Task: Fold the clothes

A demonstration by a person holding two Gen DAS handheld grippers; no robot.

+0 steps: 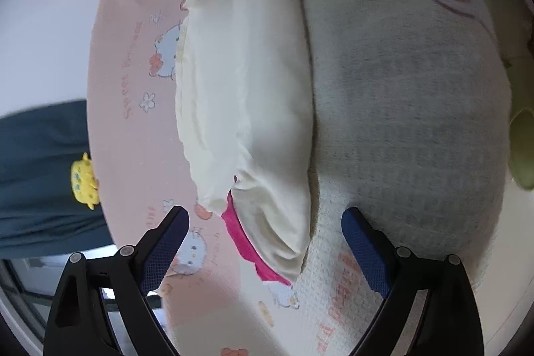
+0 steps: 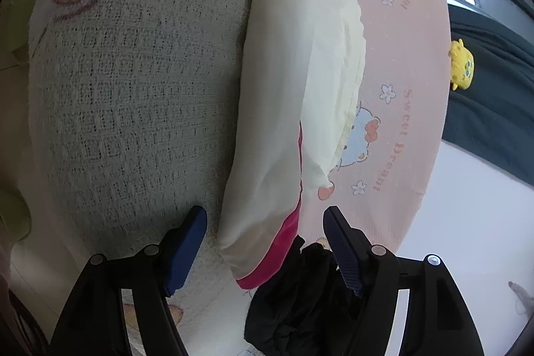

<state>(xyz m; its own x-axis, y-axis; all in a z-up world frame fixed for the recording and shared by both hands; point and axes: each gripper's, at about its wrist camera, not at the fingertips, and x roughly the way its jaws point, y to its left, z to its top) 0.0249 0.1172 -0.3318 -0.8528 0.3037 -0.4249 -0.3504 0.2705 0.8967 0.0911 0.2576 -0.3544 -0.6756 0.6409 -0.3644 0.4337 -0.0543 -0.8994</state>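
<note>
The cream garment with magenta trim (image 1: 247, 95) lies as a long folded band down the frame's middle on the pink printed bedsheet (image 1: 133, 129), thin, limp and light, best pinched at its trimmed end corners, with the left tool (image 1: 265, 242) and right tool (image 2: 265, 239) both spread apart, holding nothing.

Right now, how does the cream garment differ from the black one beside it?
The cream garment is pale with a magenta trim and lies stretched long across the bed; the black garment is dark, plain and bunched in a small heap. The cream one spans both views; the black one sits at one end, near the right tool. Both rest on the pink sheet, ungripped.
</note>
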